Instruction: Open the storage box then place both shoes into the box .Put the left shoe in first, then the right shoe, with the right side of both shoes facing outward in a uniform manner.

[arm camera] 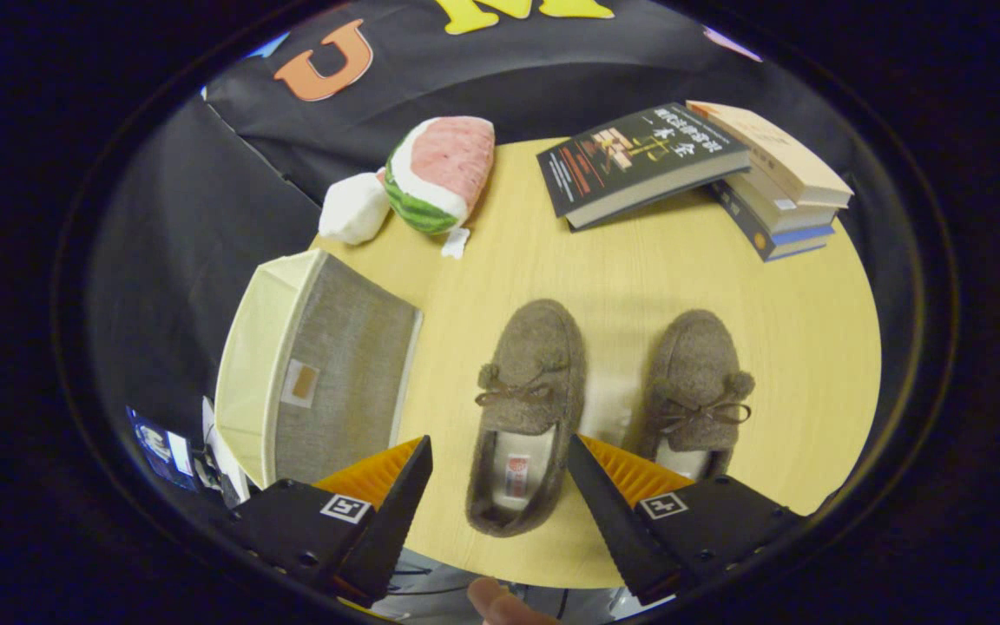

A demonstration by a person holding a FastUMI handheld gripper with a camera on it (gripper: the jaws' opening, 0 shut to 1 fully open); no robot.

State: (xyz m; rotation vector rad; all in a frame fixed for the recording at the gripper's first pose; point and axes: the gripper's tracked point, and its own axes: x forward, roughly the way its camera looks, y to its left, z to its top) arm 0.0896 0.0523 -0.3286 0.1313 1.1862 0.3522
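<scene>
Gripper (496, 464): fingers spread wide, holding nothing, hovering over heel of left shoe (524, 417). Shoe's long axis runs straight ahead, between fingers, toe away. Right shoe (698, 391) just beside, parallel. Storage box (313, 365) left of the fingers, at table (604, 278) edge.

- A round wooden table (639, 286), pale yellow.
- A plush watermelon slice (441, 172) lies at the table's far edge, its white tag on the tabletop.
- A white soft lump (354, 208) touches the plush's side.
- A dark-covered book (639, 161) leans against a stack of books (778, 187) at the far side.
</scene>
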